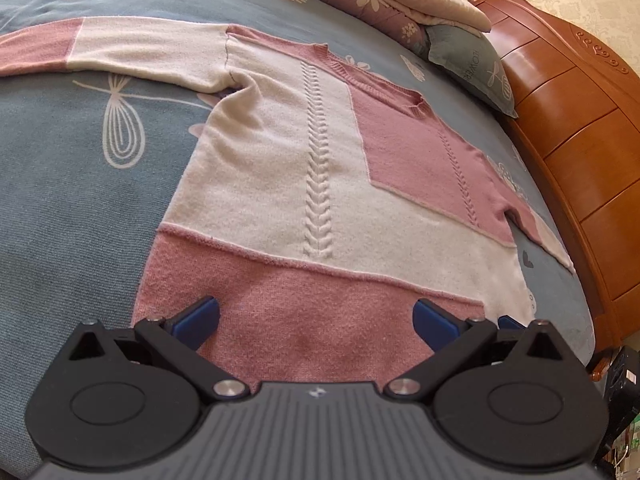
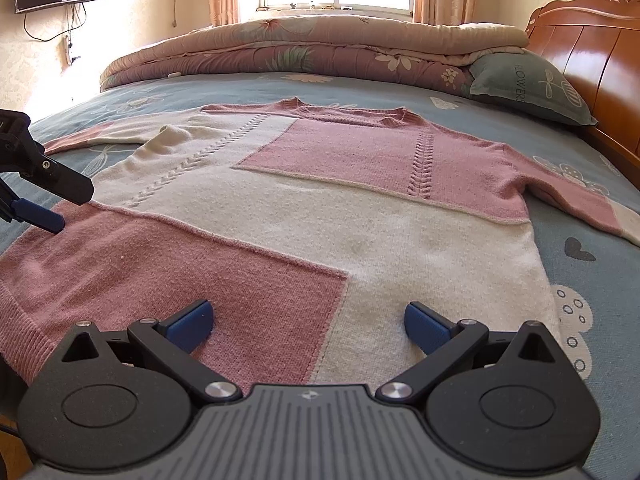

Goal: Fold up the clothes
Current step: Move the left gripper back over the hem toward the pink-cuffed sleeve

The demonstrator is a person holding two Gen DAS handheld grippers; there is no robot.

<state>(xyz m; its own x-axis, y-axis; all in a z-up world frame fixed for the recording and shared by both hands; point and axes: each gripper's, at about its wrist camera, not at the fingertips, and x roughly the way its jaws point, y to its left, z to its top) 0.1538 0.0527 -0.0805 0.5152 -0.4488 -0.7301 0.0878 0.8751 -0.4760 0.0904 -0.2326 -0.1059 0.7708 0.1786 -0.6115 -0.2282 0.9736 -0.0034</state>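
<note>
Both grippers, left (image 1: 316, 320) and right (image 2: 308, 322), hang over the hem with jaws spread wide, holding nothing. Pink-and-cream sweater (image 2: 320, 216) lies flat, sleeves out, on the blue bedsheet (image 1: 72, 184).

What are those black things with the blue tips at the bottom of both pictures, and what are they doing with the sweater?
Those are grippers, like big tongs a person holds, one in each hand. A little camera sits on each, so each picture looks out along its own blue fingers. One picture is from the left gripper, the other from the right gripper. A pink and white sweater lies flat on a blue flowered bed, sleeves spread out. Both grippers are open at the sweater's bottom edge and hold nothing. A folded quilt and a pillow sit at the far side.
</note>
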